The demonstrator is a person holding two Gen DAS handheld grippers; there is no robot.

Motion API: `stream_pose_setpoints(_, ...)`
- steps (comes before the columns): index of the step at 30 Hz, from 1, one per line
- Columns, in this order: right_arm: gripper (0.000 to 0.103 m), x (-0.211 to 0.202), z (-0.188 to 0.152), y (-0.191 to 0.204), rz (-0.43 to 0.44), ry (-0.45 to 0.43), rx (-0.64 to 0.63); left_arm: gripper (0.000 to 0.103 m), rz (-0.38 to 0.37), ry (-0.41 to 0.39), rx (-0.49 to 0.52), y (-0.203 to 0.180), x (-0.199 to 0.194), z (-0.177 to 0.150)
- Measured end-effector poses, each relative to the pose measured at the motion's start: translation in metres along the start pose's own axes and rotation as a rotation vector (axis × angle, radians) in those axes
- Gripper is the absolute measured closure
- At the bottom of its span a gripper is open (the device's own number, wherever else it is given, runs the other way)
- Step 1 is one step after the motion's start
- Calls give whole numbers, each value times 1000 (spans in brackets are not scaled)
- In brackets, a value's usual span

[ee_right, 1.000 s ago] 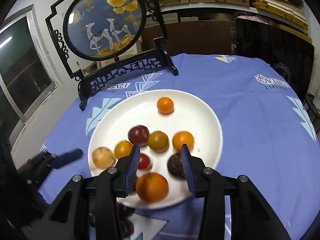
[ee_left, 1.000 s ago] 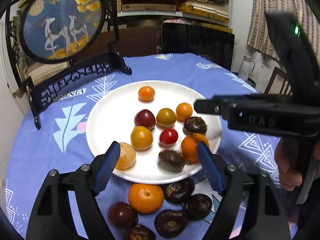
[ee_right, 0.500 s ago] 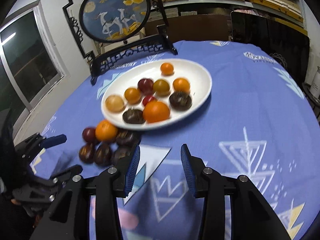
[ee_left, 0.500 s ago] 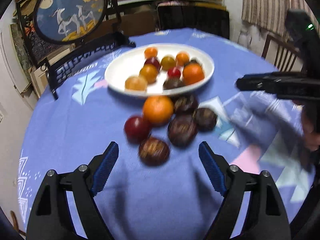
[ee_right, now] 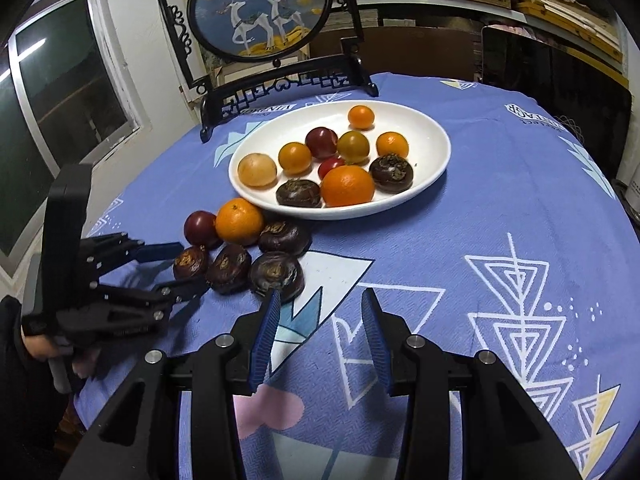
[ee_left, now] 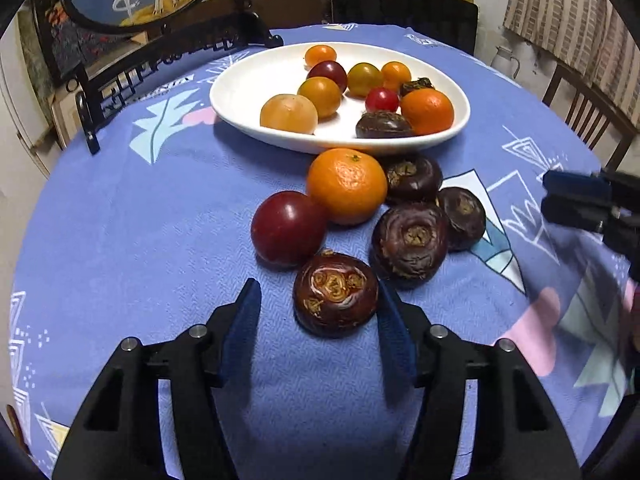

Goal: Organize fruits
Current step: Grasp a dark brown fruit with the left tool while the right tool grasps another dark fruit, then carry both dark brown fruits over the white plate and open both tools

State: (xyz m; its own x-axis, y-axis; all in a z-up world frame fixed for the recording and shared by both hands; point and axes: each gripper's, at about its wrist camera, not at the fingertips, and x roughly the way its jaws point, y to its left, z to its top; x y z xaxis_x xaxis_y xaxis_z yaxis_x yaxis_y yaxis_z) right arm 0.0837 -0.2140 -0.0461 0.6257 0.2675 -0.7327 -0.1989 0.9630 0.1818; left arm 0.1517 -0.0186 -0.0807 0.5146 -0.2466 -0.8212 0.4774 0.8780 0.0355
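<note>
- The left gripper (ee_left: pixel 318 312) sits low over the blue patterned tablecloth (ee_left: pixel 132 216), its jaws closing around the nearest water chestnut (ee_left: pixel 335 294); the right pad looks to be touching the skin, the left pad is not yet on it
- That chestnut lies at the near end of a loose cluster on the cloth (all just short of the plate): a dark red plum (ee_left: pixel 288 229), a mandarin (ee_left: pixel 346 186) and three more water chestnuts (ee_left: pixel 410 240)
- The white plate (ee_left: pixel 240 92) behind them holds small tomatoes, another mandarin and two chestnuts
- The right gripper (ee_right: pixel 320 334) hovers over bare cloth beside the cluster, jaws partly spread with nothing between them
- A black-framed round deer picture (ee_right: pixel 260 8) stands at the table's far edge
</note>
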Motion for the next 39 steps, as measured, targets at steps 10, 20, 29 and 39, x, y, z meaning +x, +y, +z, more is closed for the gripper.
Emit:
stream_pose_setpoints(10, 72, 26, 6, 32, -15, 71, -123, 64, -69, -144, -130, 23, -29, -3)
stream_pose_setpoints(20, 62, 52, 19, 50, -71, 113, -212, 64, -82, -170, -156, 28, -34, -5)
stream_pose_setpoints(29, 61, 64, 20, 40, -68, 125, -160, 64, -91, -165, -159, 29, -33, -5)
stream_pose_setpoints(39, 62, 10, 18, 13, -6, -3, -71, 64, -88, -210, -136, 24, -44, -5)
